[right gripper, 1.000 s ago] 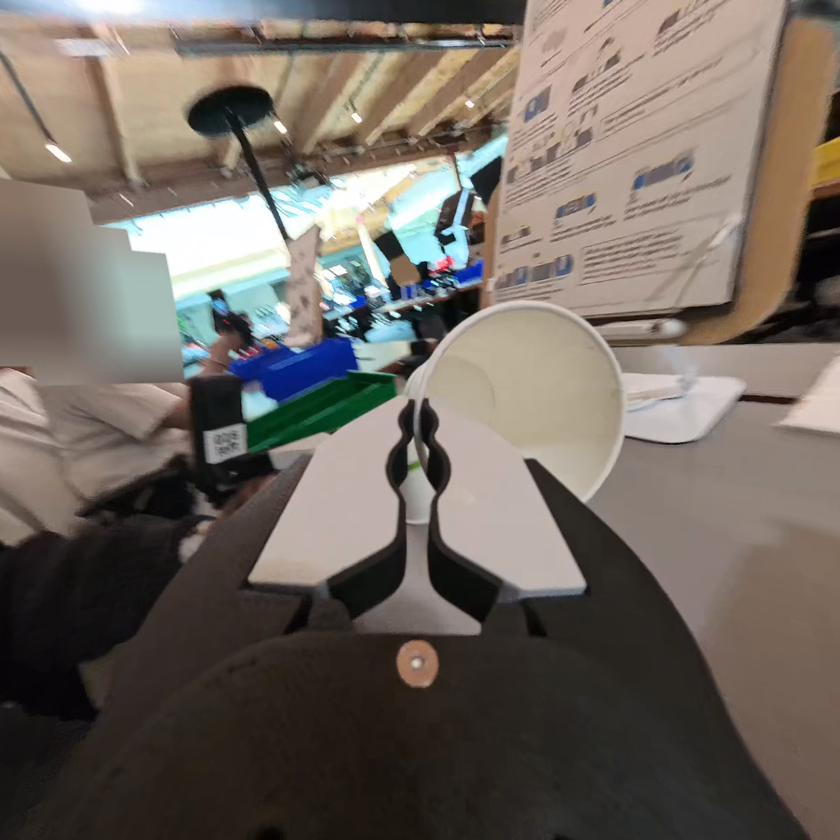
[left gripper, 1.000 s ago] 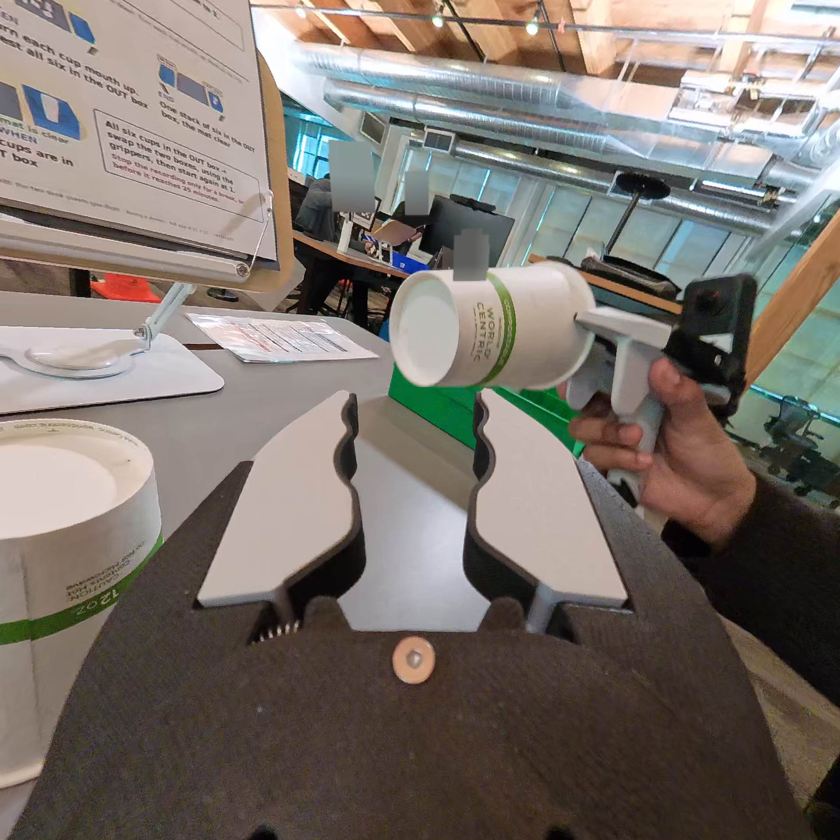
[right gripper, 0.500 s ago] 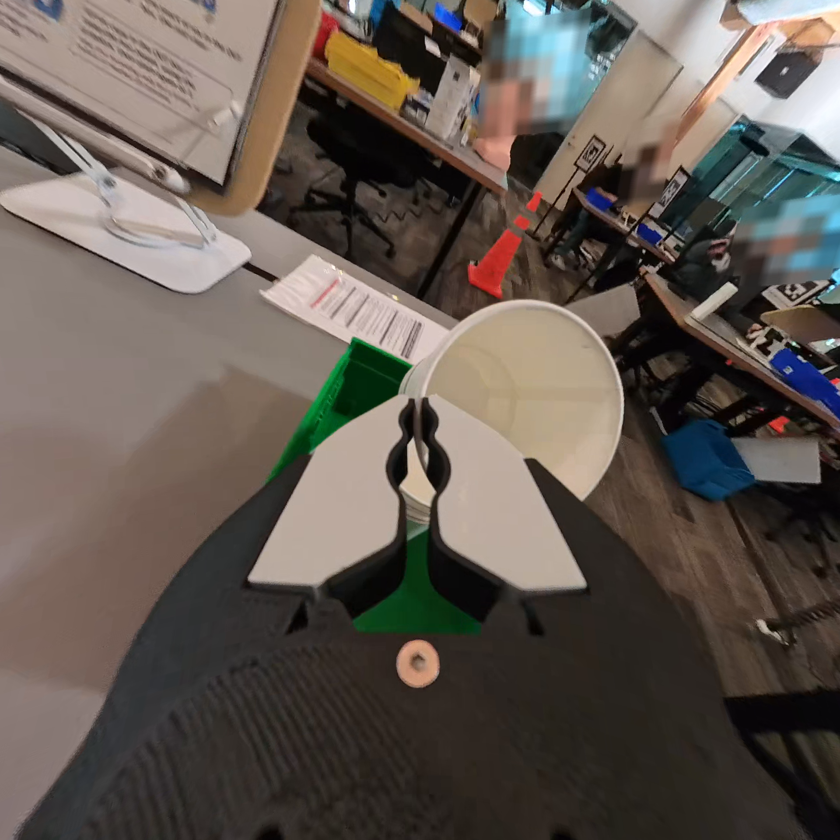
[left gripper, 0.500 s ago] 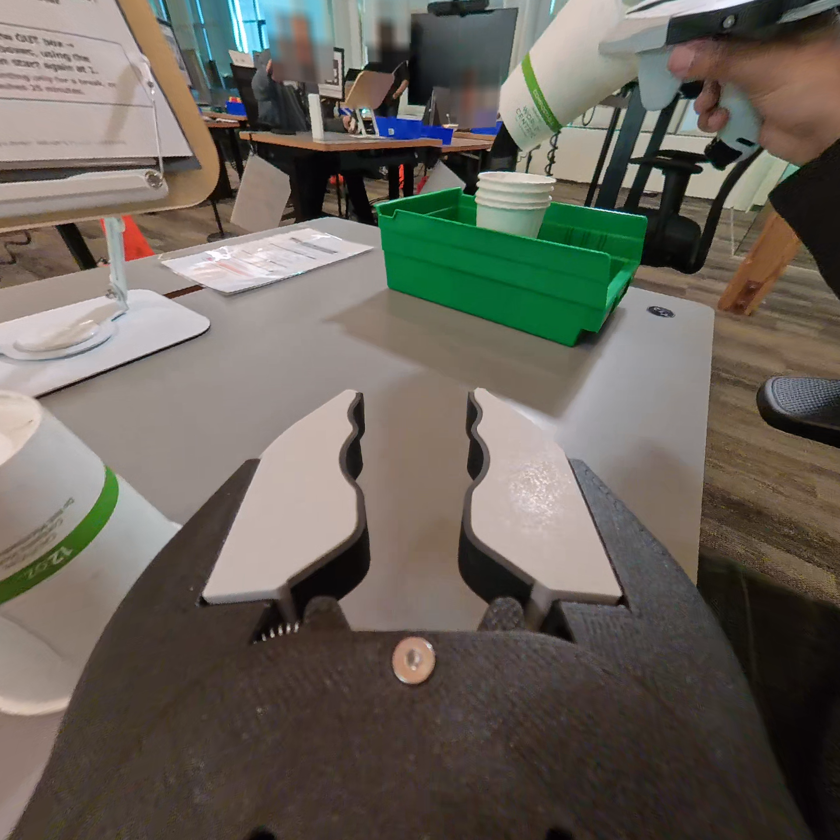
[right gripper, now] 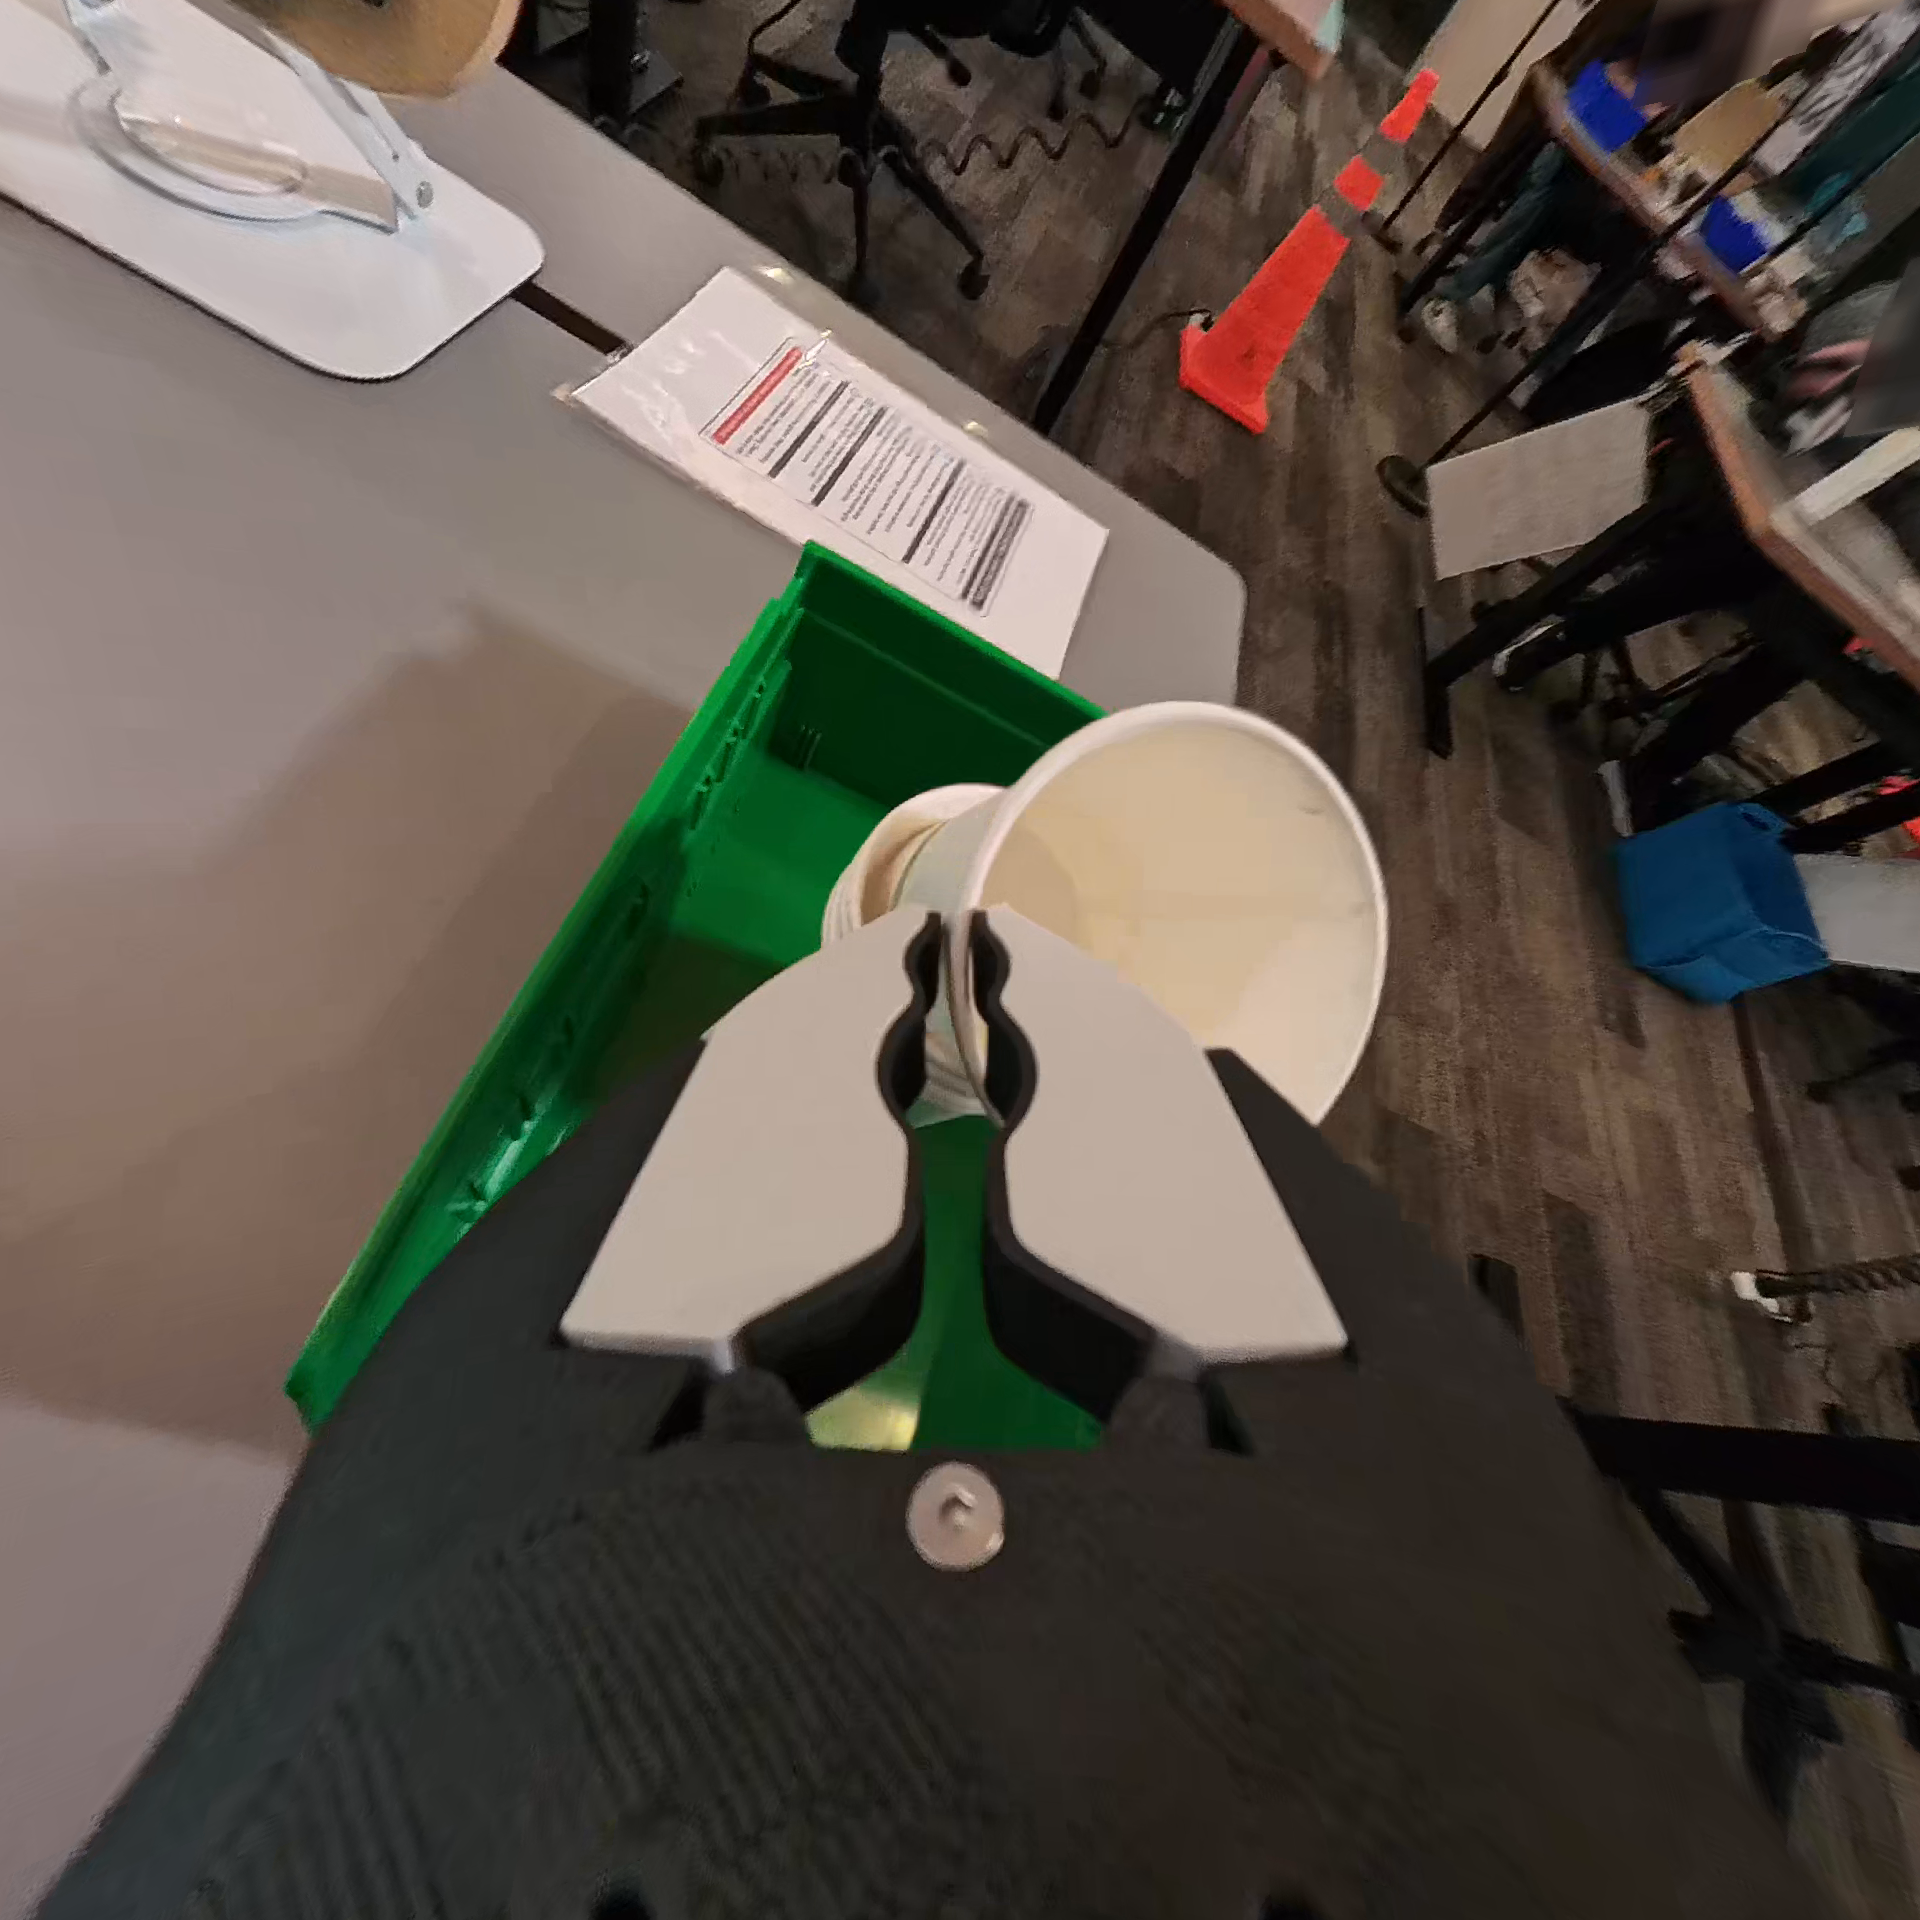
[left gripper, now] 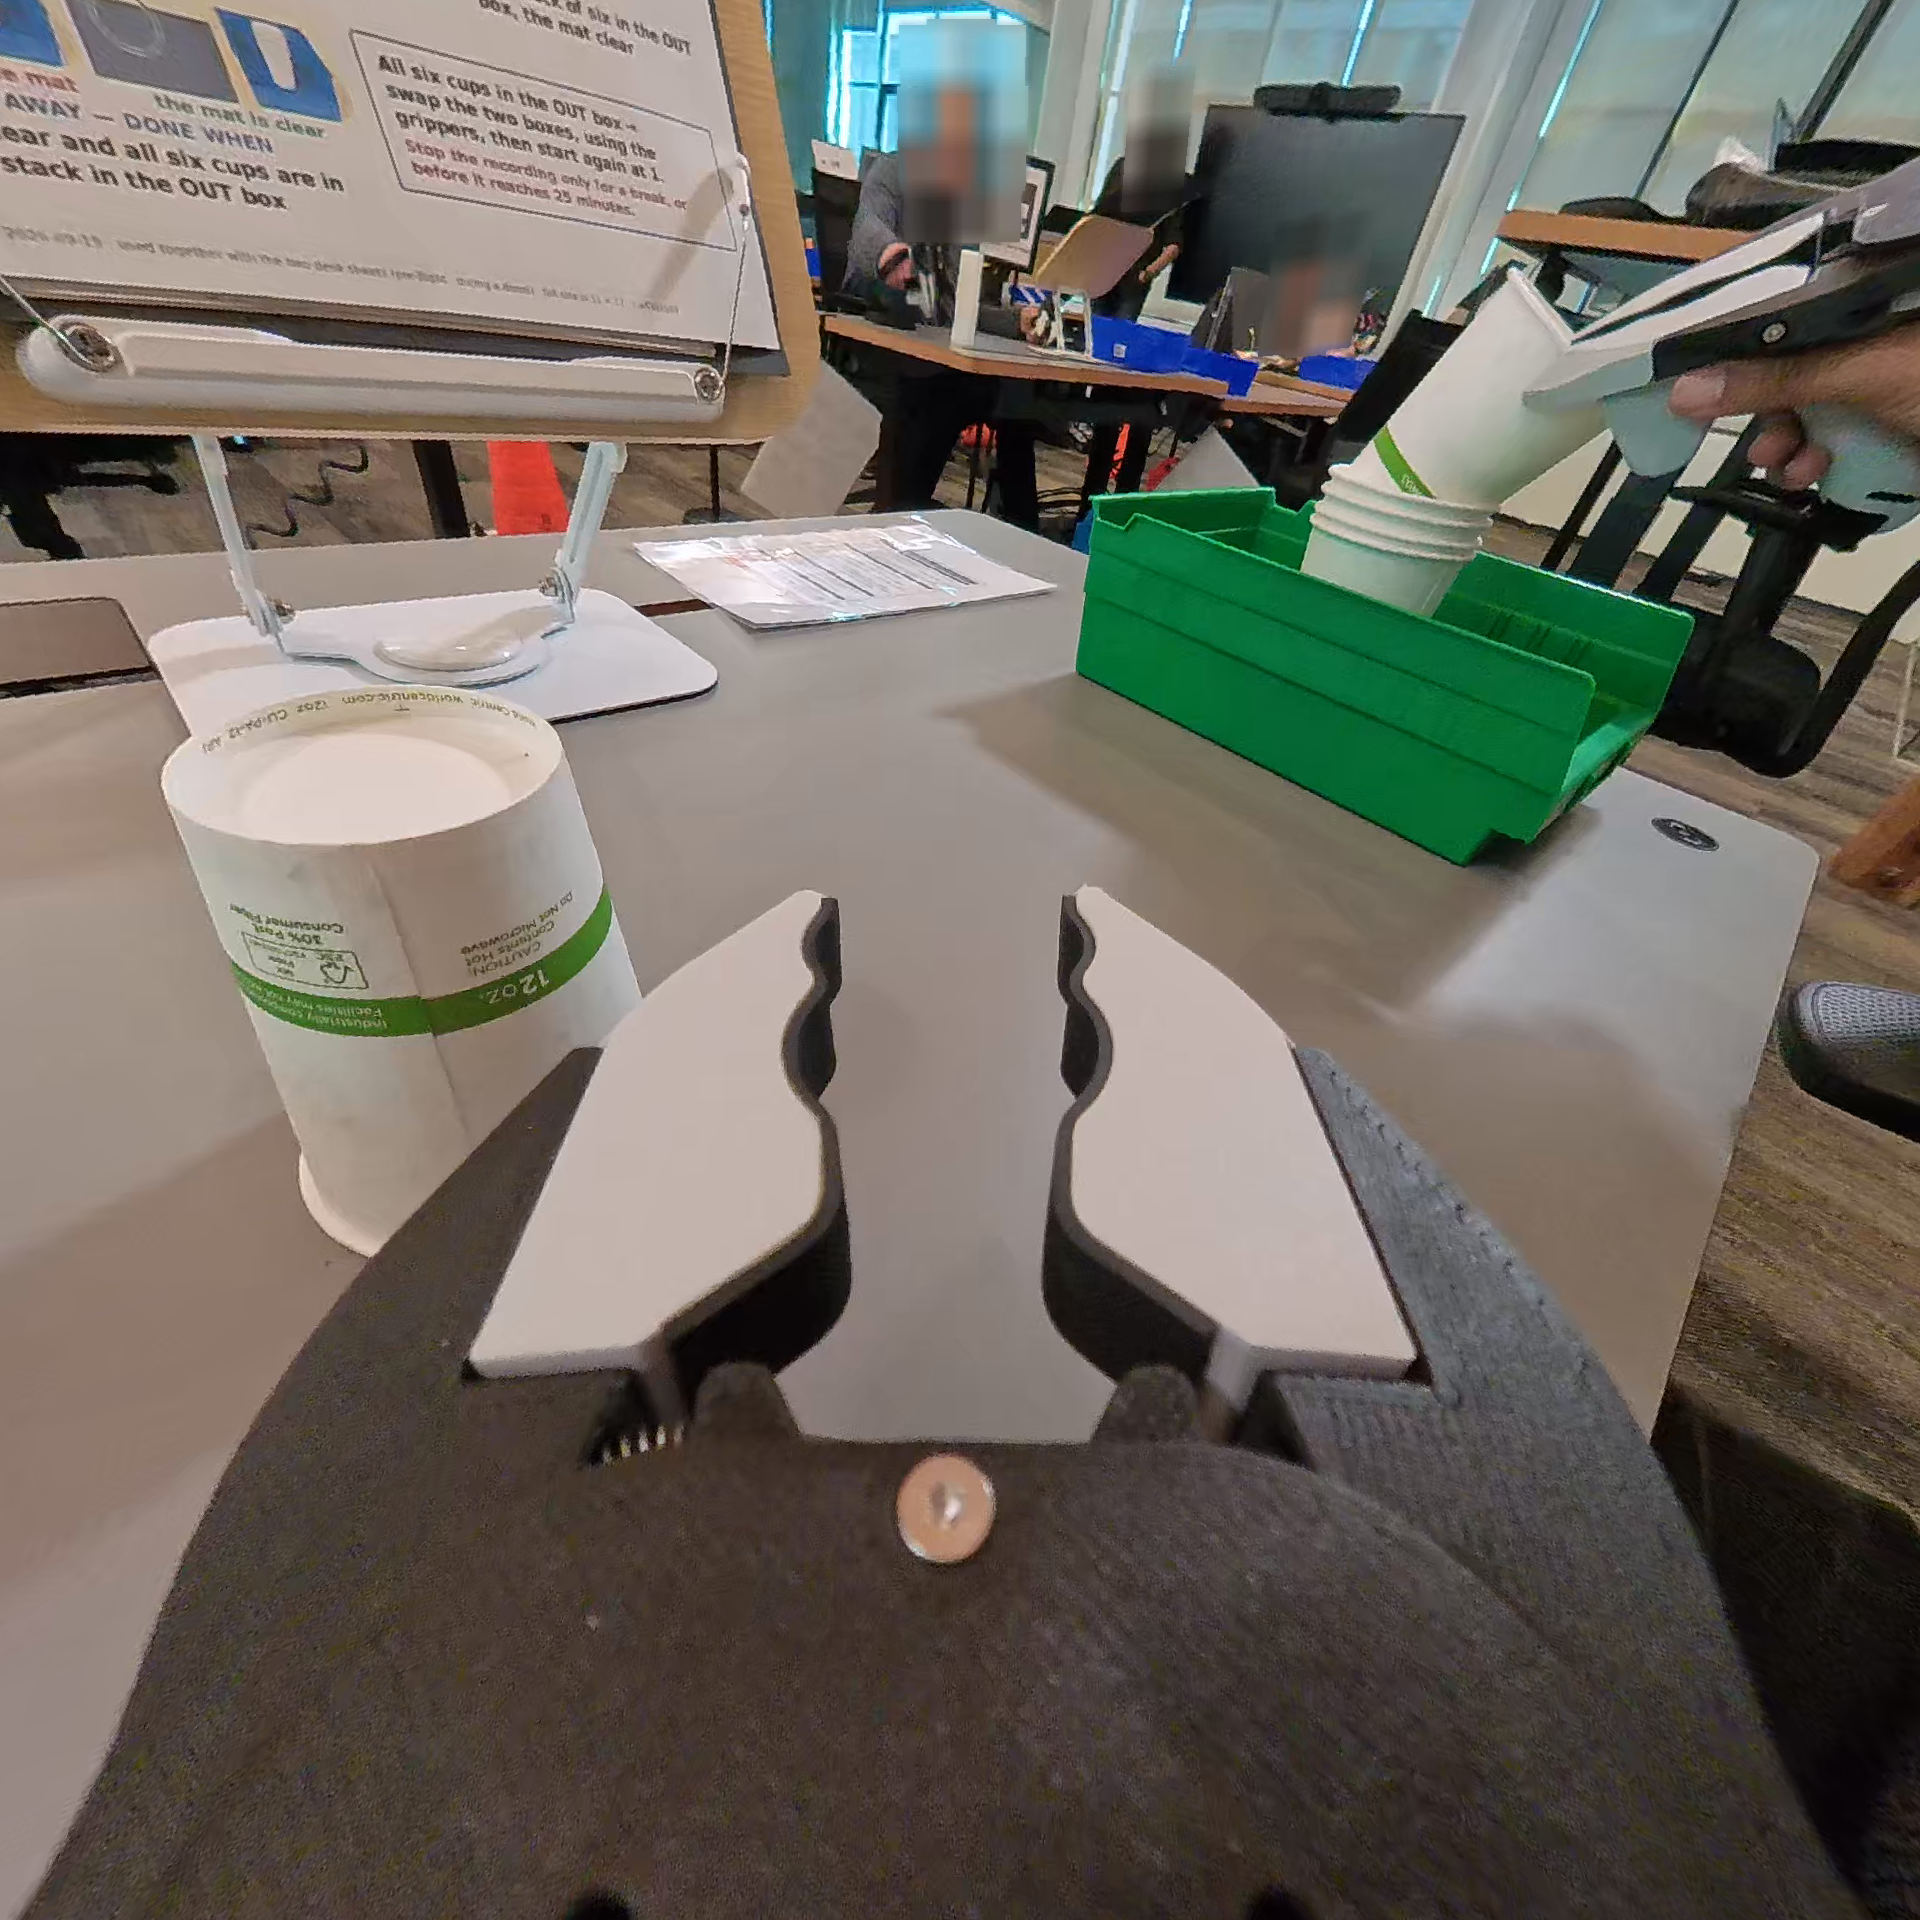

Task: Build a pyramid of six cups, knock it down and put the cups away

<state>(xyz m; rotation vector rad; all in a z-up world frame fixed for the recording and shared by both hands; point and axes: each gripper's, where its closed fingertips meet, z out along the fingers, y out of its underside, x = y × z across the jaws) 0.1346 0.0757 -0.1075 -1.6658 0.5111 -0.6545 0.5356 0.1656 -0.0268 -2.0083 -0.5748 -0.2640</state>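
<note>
My right gripper [right gripper: 958,930] is shut on the rim of a white paper cup [right gripper: 1174,883] with a green band. The cup is tilted, its bottom end entering a stack of white cups [right gripper: 883,873] inside a green bin [right gripper: 727,810]. The left wrist view shows the same cup [left gripper: 1475,416], the stack [left gripper: 1387,545] and the bin [left gripper: 1351,686] at the far right of the grey table. My left gripper [left gripper: 945,925] is open and empty, low over the table. An upside-down white cup [left gripper: 405,956] with a green band stands just left of it.
A document stand [left gripper: 416,644] with an instruction sheet is at the back left. A laminated sheet [left gripper: 842,566] lies behind the bin. The grey table's [left gripper: 1143,831] right edge is near the bin. An office chair [left gripper: 1766,665], an orange cone [right gripper: 1278,301] and desks are beyond.
The right gripper has swung the held cup from in front of the left gripper over to the bin and lowered it into the stack. The left view has tilted down toward the table.
</note>
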